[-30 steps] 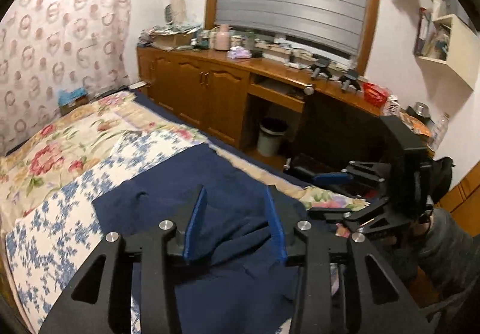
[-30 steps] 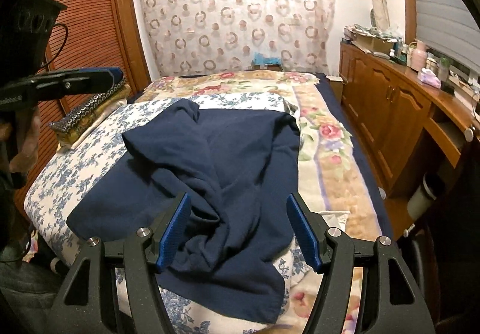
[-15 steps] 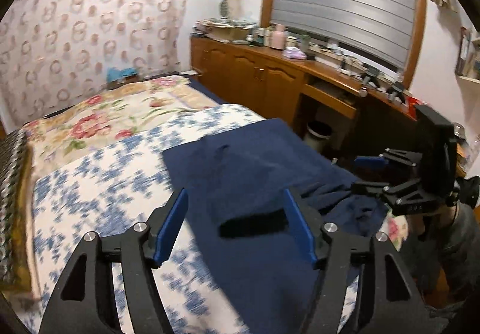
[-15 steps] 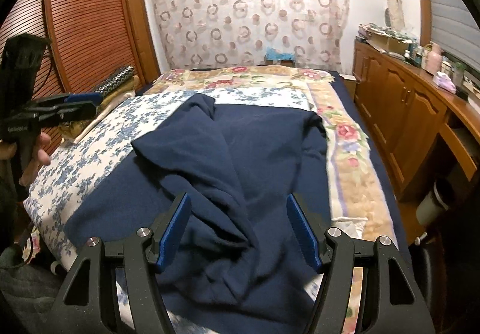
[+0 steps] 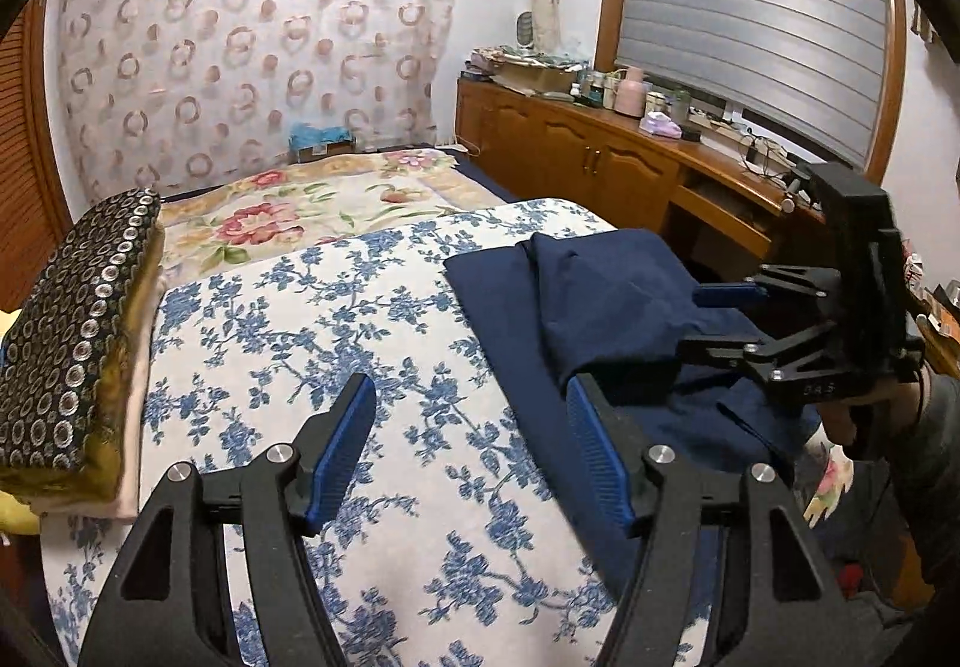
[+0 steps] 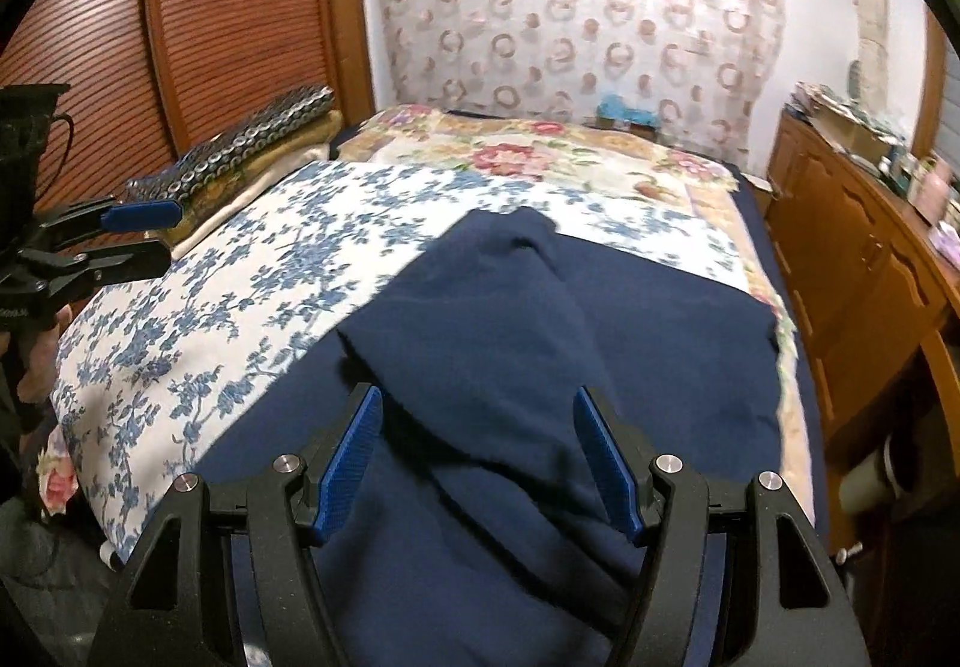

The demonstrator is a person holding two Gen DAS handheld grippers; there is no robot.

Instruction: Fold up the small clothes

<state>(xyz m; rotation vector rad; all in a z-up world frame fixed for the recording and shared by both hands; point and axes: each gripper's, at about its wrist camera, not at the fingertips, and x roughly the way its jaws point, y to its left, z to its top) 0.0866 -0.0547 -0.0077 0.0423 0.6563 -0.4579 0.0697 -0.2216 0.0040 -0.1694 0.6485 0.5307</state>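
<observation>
Navy garment [image 6: 540,367] lies rumpled on floral bedspread [image 5: 360,367], one flap doubled over. Left gripper [image 5: 471,454] jaws apart, empty, over bare sheet; right gripper [image 6: 477,460] likewise, over cloth. Step: between folds — next needs fresh edge grips.

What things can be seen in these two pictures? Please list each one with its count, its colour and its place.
garment: one, navy blue, rumpled on the bed, right side.
sheet: one, white with blue flowers, spread over the bed.
blanket: one, cream with red flowers, far end of the bed.
folded cloths: one stack, black patterned on top, bed's left edge.
cabinet: one, brown wood, cluttered top, under the window.
curtain: one, pale with ring pattern, back wall.
left gripper: one, black with blue pads, open, over the sheet.
right gripper: one, black with blue pads, open, over the garment.
</observation>
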